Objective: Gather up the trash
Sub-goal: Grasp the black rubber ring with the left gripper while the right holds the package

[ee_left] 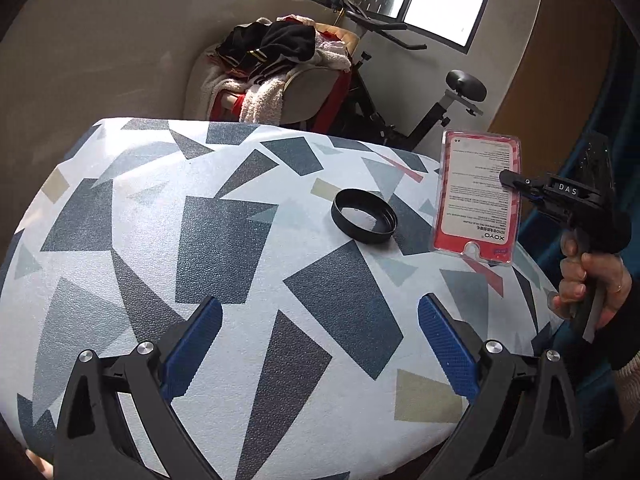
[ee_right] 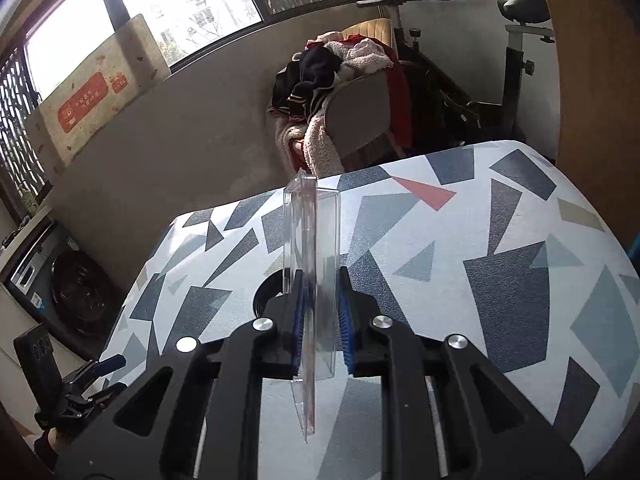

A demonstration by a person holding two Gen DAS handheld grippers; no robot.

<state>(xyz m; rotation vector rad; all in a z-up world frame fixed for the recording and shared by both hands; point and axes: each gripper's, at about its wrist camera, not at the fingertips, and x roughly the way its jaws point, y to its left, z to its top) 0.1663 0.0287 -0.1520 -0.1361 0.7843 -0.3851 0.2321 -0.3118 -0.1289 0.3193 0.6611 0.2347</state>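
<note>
Patterned surface (ee_left: 224, 240) by window | right claw (ee_right: 320, 304) clamps clear plastic package (ee_left: 476, 196) edge-on, lifted: light, stiff, slippery | left claw (ee_left: 320, 344) spread, empty | your black lid (ee_left: 364, 222) sits mid-surface: pinch its rim.

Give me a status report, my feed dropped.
Right gripper shut on plastic package, lifted. Left gripper open, empty. Black lid on table. Nothing blocking.

- Daylight enters through the windows (ee_right: 180, 4) (blown out white), leaving the room fairly dim
- Fisheye bends the edges; corners are black
- Focus sharp, shadows soft
</note>
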